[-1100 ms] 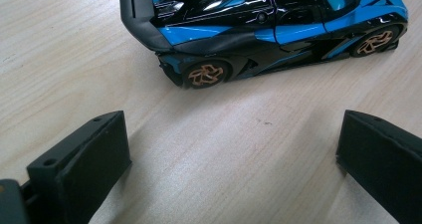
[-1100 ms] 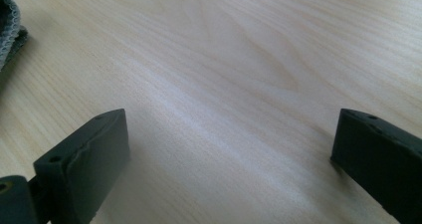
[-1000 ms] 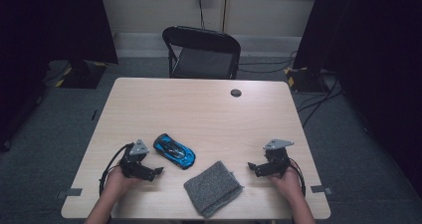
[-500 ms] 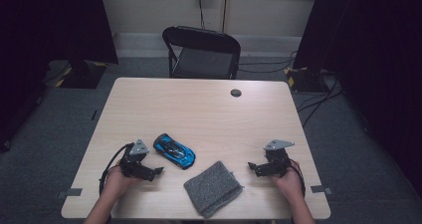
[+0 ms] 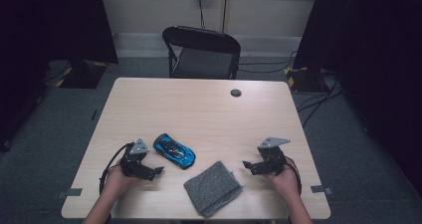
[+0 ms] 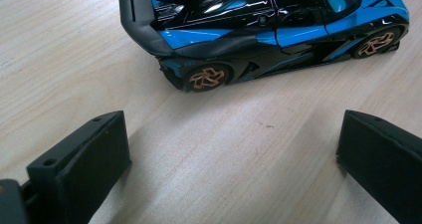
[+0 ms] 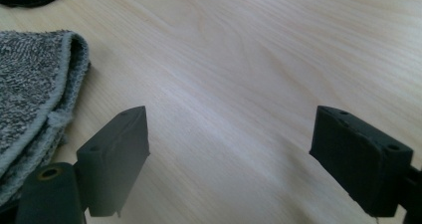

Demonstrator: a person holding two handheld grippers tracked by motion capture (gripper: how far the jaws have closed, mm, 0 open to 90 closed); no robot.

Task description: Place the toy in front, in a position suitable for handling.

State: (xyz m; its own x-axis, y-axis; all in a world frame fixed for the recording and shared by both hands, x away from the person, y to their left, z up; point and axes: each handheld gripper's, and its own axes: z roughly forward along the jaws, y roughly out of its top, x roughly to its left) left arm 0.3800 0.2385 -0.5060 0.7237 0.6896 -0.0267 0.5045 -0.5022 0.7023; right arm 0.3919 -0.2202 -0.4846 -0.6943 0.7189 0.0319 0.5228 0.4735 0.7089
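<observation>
Both grippers rest on the table, fingers spread and holding nothing. The left gripper sits just beside the blue car; the right gripper faces the grey cloth.

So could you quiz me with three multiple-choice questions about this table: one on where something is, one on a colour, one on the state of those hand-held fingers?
1. Where does the toy car lie?
A. beside the left gripper
B. on the chair
C. on the grey cloth

2. What colour are the car's wheels?
A. silver
B. copper-orange
C. white

3. How are the right gripper's fingers?
A. shut on the cloth
B. shut on nothing
C. open, holding nothing

Answers: 1 A, the car sits on the table just past that gripper. 2 B, the left gripper view shows copper spokes. 3 C, bare wood lies between them.
</observation>
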